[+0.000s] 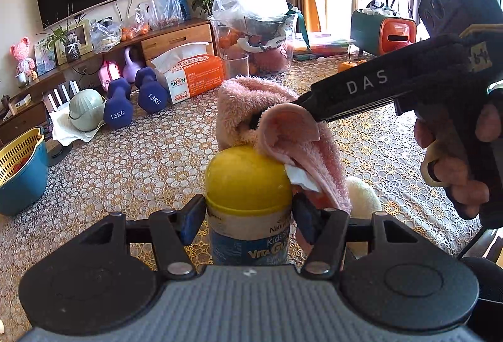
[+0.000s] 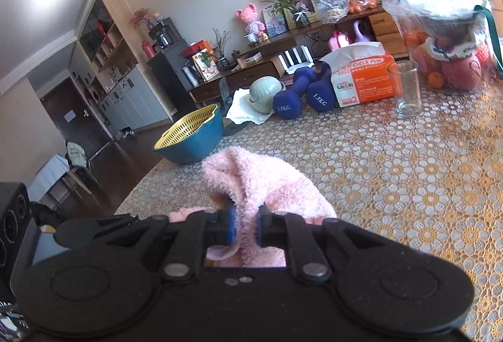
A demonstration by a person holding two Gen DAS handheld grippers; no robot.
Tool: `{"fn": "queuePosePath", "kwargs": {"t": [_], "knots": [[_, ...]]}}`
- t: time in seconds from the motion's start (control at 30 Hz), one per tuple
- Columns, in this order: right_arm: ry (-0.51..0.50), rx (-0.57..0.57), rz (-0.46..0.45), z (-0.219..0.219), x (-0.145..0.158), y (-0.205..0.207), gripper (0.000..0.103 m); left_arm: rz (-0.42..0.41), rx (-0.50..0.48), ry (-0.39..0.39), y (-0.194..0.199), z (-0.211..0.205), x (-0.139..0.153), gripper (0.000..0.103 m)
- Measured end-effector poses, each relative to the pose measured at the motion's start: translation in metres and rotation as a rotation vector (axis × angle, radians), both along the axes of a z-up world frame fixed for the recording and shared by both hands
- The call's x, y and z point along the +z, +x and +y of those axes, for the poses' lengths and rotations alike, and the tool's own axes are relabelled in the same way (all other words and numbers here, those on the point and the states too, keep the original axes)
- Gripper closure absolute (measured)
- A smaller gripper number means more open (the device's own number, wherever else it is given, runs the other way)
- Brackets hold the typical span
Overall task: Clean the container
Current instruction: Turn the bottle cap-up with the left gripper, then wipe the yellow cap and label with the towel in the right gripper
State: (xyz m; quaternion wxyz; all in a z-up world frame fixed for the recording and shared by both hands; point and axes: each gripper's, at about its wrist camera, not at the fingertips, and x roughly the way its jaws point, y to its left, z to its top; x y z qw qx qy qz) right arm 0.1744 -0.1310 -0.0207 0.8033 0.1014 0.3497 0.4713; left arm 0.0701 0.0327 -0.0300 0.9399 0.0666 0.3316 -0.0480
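I have the vitamin bottle (image 1: pixel 248 232) clamped upright between the pads of my left gripper (image 1: pixel 248 213), its long axis running bottom to top between the fingers, so the yellow cap (image 1: pixel 246 176) stands just beyond the fingertips. My right gripper (image 2: pixel 245 228) is pinched narrow on a bunched fold of the pink fluffy cloth (image 2: pixel 261 184), which bulges out ahead of its fingers; in the left wrist view that gripper (image 1: pixel 261 118) reaches in from the right, angled downward. The cloth (image 1: pixel 251 109) hangs down from those tips and touches the cap on its upper right side, with a white scrap (image 1: pixel 301 178), perhaps a label or tissue, lying against the cap's edge. So the surface to wipe sits just below and toward me from the right fingertips, and the right hand (image 1: pixel 456 153) is the one to work while the left only steadies. I judge that the next stroke needs the cloth dragged across the cap's dome and down the bottle's side.
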Motion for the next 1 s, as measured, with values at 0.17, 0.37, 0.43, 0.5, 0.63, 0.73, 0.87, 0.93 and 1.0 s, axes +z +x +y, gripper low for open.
{"fn": "queuePosePath", "kwargs": {"t": [0.17,0.37,0.43,0.5,0.63,0.73,0.87,0.93,1.0], "knots": [[-0.104,-0.044,0.047,0.000,-0.027,0.006,0.093,-0.001,0.000,-0.007,0.000,0.001,0.001,0.043],[-0.187,0.007,0.052,0.002,-0.040,-0.016,0.093,-0.002,0.001,-0.014,-0.004,0.004,0.000,0.043],[-0.198,0.001,0.028,-0.003,-0.032,-0.020,0.093,-0.003,0.000,-0.012,-0.006,0.005,0.000,0.043],[-0.157,-0.010,0.007,-0.010,-0.016,-0.022,0.093,-0.004,0.000,-0.014,-0.009,0.005,-0.001,0.043],[-0.051,0.017,-0.057,-0.018,0.030,-0.028,0.093,-0.004,0.004,-0.015,-0.011,0.006,-0.001,0.043],[-0.015,0.097,-0.111,-0.009,0.053,-0.044,0.093,-0.004,0.006,-0.016,-0.012,0.006,-0.001,0.043],[-0.049,0.225,-0.166,0.015,0.057,-0.070,0.093,-0.008,0.008,-0.014,-0.013,0.005,-0.001,0.043],[-0.093,0.257,-0.185,0.027,0.051,-0.076,0.093,-0.010,0.009,-0.013,-0.014,0.004,-0.002,0.043],[-0.108,0.261,-0.165,0.034,0.045,-0.073,0.093,-0.013,0.009,-0.014,-0.014,0.004,-0.002,0.043]]}}
